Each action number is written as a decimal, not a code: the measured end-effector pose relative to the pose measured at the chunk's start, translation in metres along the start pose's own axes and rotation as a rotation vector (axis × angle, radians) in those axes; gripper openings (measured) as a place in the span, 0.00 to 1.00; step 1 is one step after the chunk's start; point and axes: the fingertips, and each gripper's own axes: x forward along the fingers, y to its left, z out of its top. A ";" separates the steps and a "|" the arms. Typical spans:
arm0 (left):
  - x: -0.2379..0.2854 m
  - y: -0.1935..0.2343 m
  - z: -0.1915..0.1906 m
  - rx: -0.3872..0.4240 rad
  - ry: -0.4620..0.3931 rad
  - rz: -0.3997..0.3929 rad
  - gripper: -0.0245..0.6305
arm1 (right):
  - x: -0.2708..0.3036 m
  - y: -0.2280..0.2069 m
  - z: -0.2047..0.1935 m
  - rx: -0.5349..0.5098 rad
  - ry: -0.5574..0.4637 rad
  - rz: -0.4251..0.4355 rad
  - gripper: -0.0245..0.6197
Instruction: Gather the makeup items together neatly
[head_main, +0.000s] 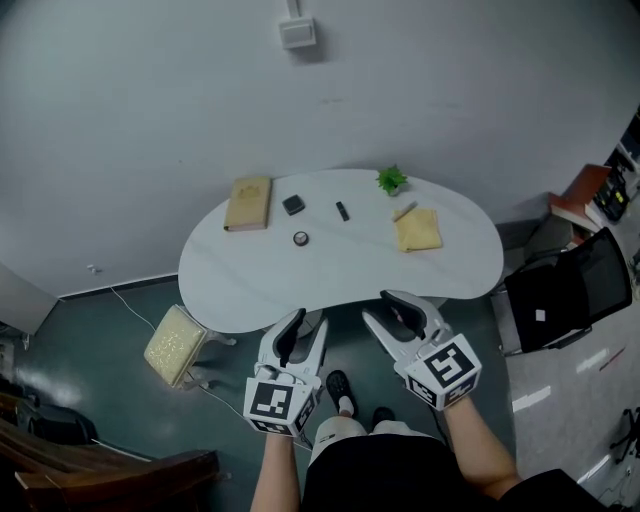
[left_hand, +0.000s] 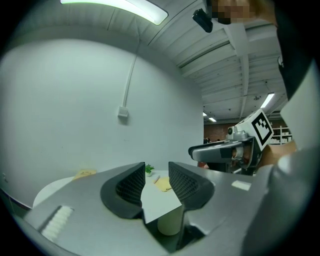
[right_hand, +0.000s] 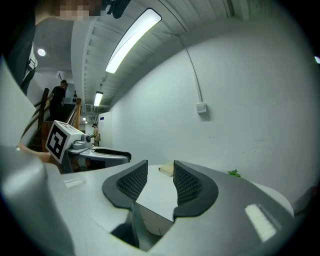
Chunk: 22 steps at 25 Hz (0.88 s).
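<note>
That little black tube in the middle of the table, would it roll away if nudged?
Quite possibly: the black tube seems to lie on its side on the smooth white table, nothing touching it. Being small and slim, it is likely light and easily knocked askew.

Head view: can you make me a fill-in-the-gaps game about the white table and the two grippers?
The little plant on the table is coloured ___.
In the head view, the tan book lies on the table's ___ side.
The left gripper and the right gripper each hold ___.
Missing words: green; left; nothing.
</note>
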 end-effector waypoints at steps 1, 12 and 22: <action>0.004 0.006 0.000 0.010 0.005 -0.004 0.26 | 0.007 -0.002 0.002 -0.002 0.003 -0.003 0.27; 0.043 0.071 0.005 0.015 0.005 -0.026 0.36 | 0.075 -0.026 0.017 -0.007 0.015 -0.024 0.36; 0.071 0.108 -0.002 0.006 0.019 -0.078 0.37 | 0.114 -0.041 0.015 0.028 0.042 -0.078 0.36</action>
